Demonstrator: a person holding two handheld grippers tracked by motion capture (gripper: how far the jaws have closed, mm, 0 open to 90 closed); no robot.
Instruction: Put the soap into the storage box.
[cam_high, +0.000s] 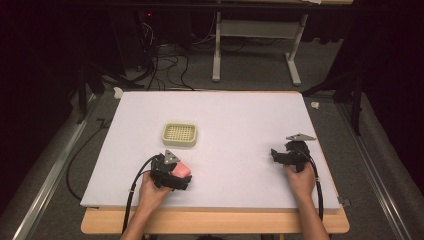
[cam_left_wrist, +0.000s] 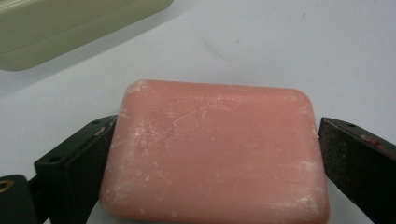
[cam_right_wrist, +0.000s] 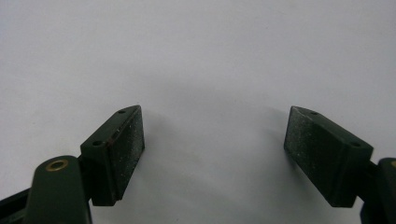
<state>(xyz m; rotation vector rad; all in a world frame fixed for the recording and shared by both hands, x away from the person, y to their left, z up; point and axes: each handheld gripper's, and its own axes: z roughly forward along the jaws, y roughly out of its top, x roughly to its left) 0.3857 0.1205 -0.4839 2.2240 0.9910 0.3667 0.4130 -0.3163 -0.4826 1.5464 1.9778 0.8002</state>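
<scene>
Nearest me, my left gripper (cam_high: 176, 172) clasps the pink soap bar (cam_left_wrist: 215, 149) between both jaws, low over the white table (cam_high: 240, 125), just near-side of the cream soap dish (cam_high: 179, 134). My right gripper (cam_right_wrist: 215, 154) hangs spread wide, far right.

bright evenly lit white table (cam_high: 240, 120) amid dark surroundings; soft shadows, slightly blurred close-ups

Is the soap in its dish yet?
No. The pink soap sits between the left gripper jaws; the dish is empty.
</scene>
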